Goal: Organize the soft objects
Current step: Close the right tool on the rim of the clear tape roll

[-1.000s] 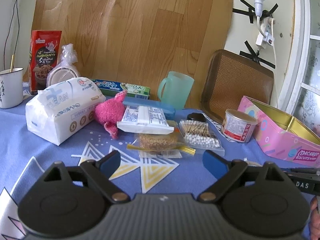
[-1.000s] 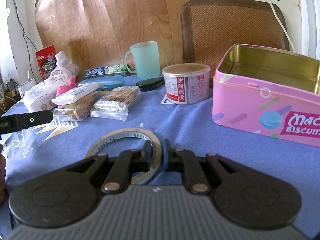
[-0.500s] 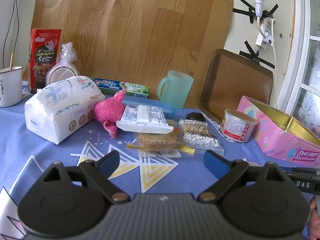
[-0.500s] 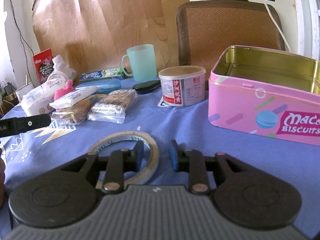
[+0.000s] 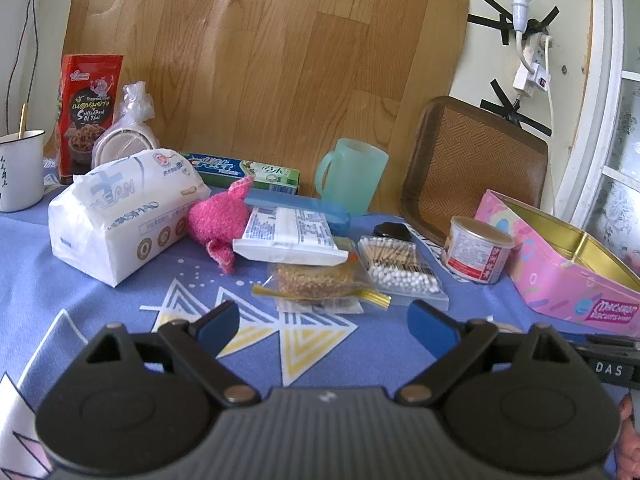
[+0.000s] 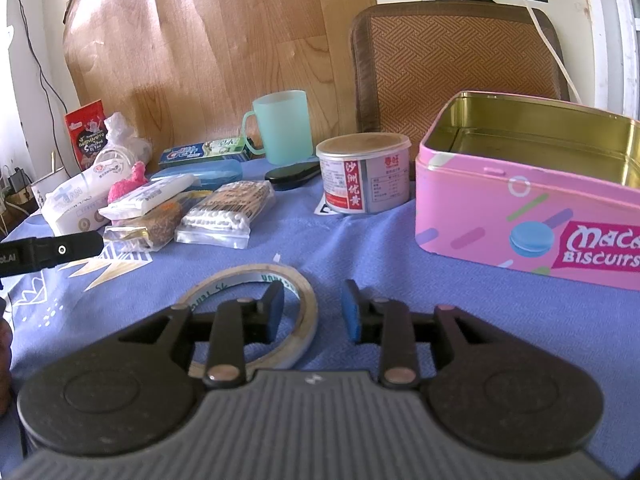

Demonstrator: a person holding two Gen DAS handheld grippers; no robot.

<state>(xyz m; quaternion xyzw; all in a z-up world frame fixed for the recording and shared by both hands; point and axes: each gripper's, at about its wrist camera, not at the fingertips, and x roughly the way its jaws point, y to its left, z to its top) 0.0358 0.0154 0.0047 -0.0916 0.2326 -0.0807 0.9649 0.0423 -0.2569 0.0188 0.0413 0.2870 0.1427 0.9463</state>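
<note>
A white tissue pack lies at the left of the blue cloth, with a pink fluffy toy beside it and a white wipes packet leaning over a grain bag. The toy also shows in the right wrist view. My left gripper is open and empty, well short of the pile. My right gripper is open, its left finger inside a tape roll lying on the cloth. The open pink biscuit tin stands to the right.
A cotton swab bag, a small can, a green mug, a toothpaste box, a blue case, a snack pouch, a white cup and a woven tray stand around the pile.
My right gripper has opened from shut on the tape roll's rim and let it go; the roll rests on the cloth. The left gripper has barely moved.
</note>
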